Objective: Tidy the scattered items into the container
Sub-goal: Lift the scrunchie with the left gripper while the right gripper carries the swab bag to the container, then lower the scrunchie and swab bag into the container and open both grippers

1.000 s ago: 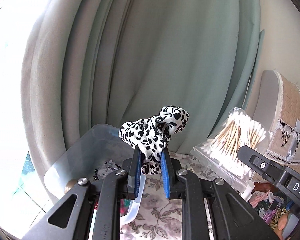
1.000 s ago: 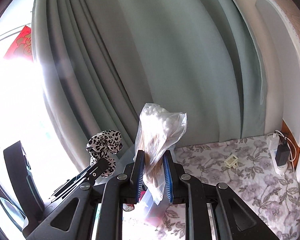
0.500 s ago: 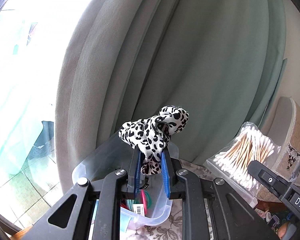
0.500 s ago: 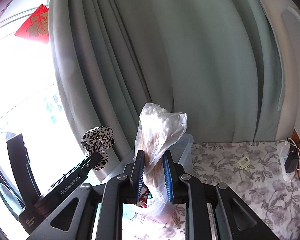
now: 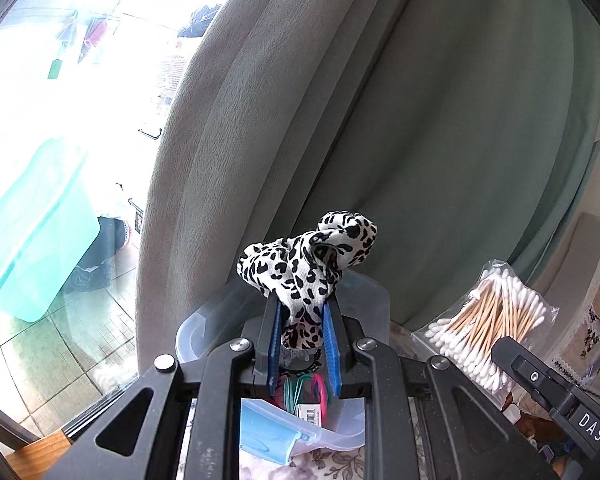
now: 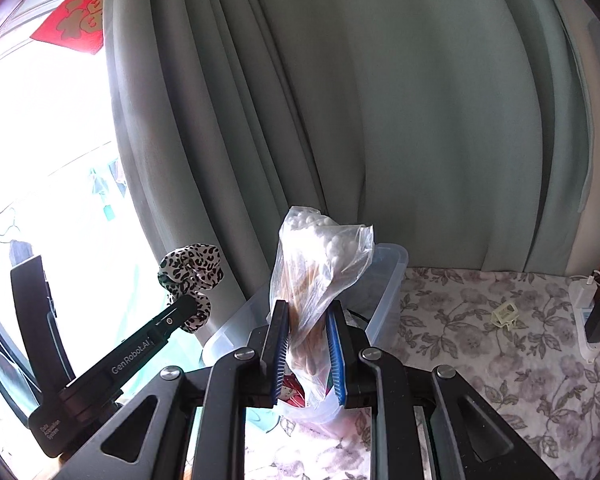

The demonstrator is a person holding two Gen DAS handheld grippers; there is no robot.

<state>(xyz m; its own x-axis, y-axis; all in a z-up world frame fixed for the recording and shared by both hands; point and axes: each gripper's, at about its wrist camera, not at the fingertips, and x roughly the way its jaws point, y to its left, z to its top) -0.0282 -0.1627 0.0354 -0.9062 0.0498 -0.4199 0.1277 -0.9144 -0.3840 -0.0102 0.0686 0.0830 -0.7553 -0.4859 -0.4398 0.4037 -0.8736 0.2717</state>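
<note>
**L wrist view.** L gripper (image 5: 300,344): fingers nearly closed, pinching leopard-print scrunchie (image 5: 306,268) by its lower folds; item rides above clear plastic container (image 5: 364,300).
- Scrunchie: soft, light, springy fabric, can't break. Judged best taken across a bunched section, as now; a thin fold could slip.
- Container holds coloured hair ties (image 5: 306,390), a barcoded tag, a blue-edged piece, poss. lid.
- Bag of cotton swabs (image 5: 496,332) at right, carried by R gripper's finger (image 5: 540,380).
- Hidden: container's near wall and most contents behind gripper body; window glare washes out left side.

**R wrist view.** R gripper (image 6: 308,352): fingers closed onto bag of cotton swabs, gripped mid-bag across the sticks, held over the container.
- Bag: light, slick thin film, crushable; sticks give stiffness. Judged to hold best across the bundle, not loose film.
- L gripper with scrunchie visible at left.
- Small pale clip (image 6: 506,314) lies on floral cloth (image 6: 480,360), well apart from container; power strip (image 6: 588,320) at right edge.
- Hidden: bag's lower end and box interior; red item under bag unclear.
</note>
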